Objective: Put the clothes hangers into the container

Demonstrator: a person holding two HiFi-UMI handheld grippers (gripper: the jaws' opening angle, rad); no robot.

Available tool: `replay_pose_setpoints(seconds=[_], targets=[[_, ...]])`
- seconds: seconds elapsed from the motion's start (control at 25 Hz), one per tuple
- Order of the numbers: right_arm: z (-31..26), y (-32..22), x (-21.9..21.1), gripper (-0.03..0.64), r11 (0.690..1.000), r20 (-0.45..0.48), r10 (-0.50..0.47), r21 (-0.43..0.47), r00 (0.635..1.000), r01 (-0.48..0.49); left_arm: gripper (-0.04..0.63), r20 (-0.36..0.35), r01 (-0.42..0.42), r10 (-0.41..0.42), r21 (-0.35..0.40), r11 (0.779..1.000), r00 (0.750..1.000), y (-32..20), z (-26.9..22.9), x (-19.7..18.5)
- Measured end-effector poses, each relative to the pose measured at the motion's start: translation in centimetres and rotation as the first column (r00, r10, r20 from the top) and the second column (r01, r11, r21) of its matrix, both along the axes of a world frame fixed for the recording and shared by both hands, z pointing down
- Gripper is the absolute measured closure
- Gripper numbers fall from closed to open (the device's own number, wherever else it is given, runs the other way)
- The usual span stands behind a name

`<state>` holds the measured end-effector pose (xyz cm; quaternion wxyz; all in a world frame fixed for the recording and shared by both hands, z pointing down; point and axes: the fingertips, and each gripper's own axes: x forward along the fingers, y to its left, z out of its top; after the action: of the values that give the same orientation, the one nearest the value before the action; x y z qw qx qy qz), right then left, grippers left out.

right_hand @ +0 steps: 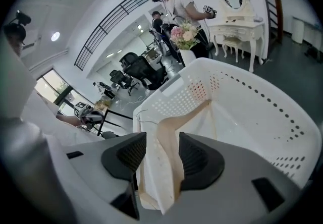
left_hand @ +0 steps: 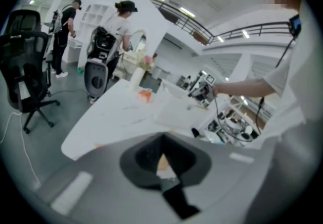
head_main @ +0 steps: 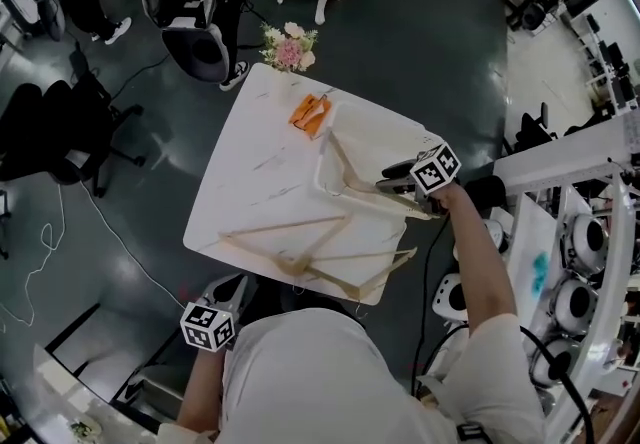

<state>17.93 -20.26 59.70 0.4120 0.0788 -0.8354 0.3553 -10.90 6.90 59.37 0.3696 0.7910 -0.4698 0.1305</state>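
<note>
A white perforated basket stands on the right part of the white table. One pale wooden hanger leans in it, over the near rim. My right gripper is at that rim. In the right gripper view the hanger runs between the jaws of the right gripper, which stand open without pressing on it, and the basket wall lies beyond. Two more hangers lie on the table's near side. My left gripper hangs below the table's near edge, its jaws shut on nothing.
An orange item lies by the basket's far corner, and a bunch of flowers stands at the table's far edge. A black office chair is on the left, shelves with equipment on the right, and people stand at the back.
</note>
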Motion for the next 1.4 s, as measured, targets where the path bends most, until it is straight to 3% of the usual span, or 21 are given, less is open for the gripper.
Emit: replay_pose_setpoints(seconds=[0.16, 0.4, 0.52, 0.68, 0.92, 1.24, 1.4], targets=[[-1.2, 0.3, 0.8, 0.434, 0.996, -0.001, 0.036, 0.084, 0.999, -0.036, 0.592, 0.000, -0.031, 0.031, 0.019, 0.999, 1.000, -0.4, -0.5, 1.0], [-5.8, 3.2, 0.2, 0.445, 0.978, 0.089, 0.036, 0.201, 0.995, -0.053, 0.592, 0.014, -0.066, 0.066, 0.035, 0.997, 0.998, -0.6, -0.6, 2.4], [-7.2, 4.7, -0.6, 0.533, 0.960, 0.109, 0.097, 0.253, 0.989, -0.122, 0.592, 0.000, -0.077, 0.077, 0.040, 0.996, 0.997, -0.9, -0.7, 3.1], [-8.3, 8.2, -2.7, 0.572, 0.941, 0.179, 0.151, 0.275, 0.972, -0.197, 0.592, -0.011, -0.087, 0.088, 0.055, 0.995, 0.996, -1.9, -1.4, 4.0], [-9.3, 14.8, -5.0, 0.583, 0.908, 0.288, 0.219, 0.290, 0.932, -0.303, 0.592, -0.006, -0.113, 0.114, 0.080, 0.990, 0.993, -3.3, -3.4, 4.8], [-10.4, 19.1, -3.5, 0.594, 0.804, 0.382, 0.356, 0.339, 0.853, -0.488, 0.592, -0.047, -0.143, 0.152, 0.162, 0.976, 0.987, -4.3, -6.9, 5.9], [-9.9, 20.2, -3.5, 0.603, 0.781, 0.423, 0.403, 0.304, 0.811, -0.546, 0.592, -0.048, -0.175, 0.187, 0.198, 0.965, 0.981, -4.8, -7.6, 6.6]])
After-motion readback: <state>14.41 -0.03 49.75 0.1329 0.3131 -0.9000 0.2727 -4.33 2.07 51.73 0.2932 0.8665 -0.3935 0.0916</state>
